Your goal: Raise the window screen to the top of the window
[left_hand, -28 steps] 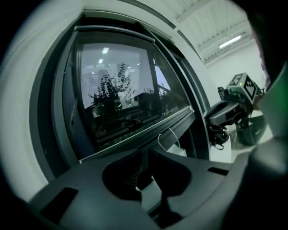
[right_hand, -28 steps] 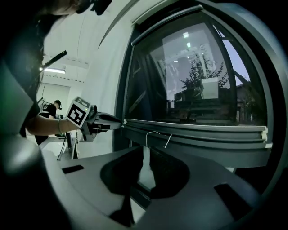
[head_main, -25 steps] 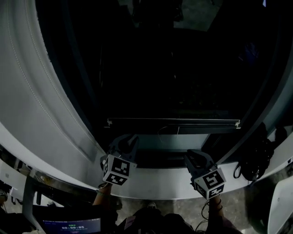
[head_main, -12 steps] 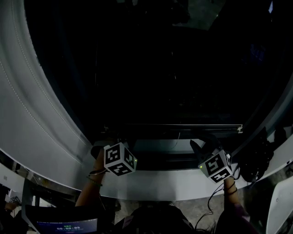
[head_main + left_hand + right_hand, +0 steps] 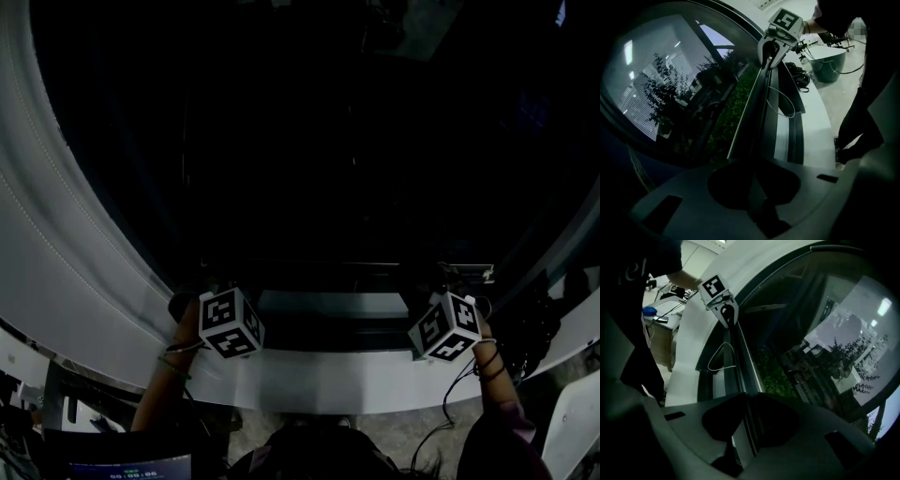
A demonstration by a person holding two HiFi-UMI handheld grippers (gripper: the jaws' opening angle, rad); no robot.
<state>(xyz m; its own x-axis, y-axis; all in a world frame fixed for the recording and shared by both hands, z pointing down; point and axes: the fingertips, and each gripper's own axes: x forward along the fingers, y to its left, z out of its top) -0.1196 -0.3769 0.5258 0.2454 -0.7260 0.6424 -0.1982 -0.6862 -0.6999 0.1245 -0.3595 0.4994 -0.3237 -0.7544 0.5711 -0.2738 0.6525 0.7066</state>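
Observation:
The window screen's dark bottom bar (image 5: 347, 268) runs level across the lower window, with dark mesh above it. My left gripper (image 5: 210, 287) grips the bar's left end and my right gripper (image 5: 439, 285) its right end. In the left gripper view the bar (image 5: 759, 108) runs from between my left gripper's (image 5: 754, 190) jaws up to the right gripper's marker cube (image 5: 784, 21). In the right gripper view the bar (image 5: 740, 362) passes between my right gripper's (image 5: 740, 423) jaws and reaches the left cube (image 5: 714, 288). Both grippers are shut on the bar.
A white sill (image 5: 328, 375) lies below the bar, and a thin white pull cord (image 5: 783, 107) loops down onto it. A white curved frame (image 5: 66, 262) rises at the left. Dark bags (image 5: 534, 328) sit on the sill at the right. Trees show outside (image 5: 825, 366).
Both grippers have risen from below the bar and spread apart to its two ends, where they now hold it. The head view has tilted.

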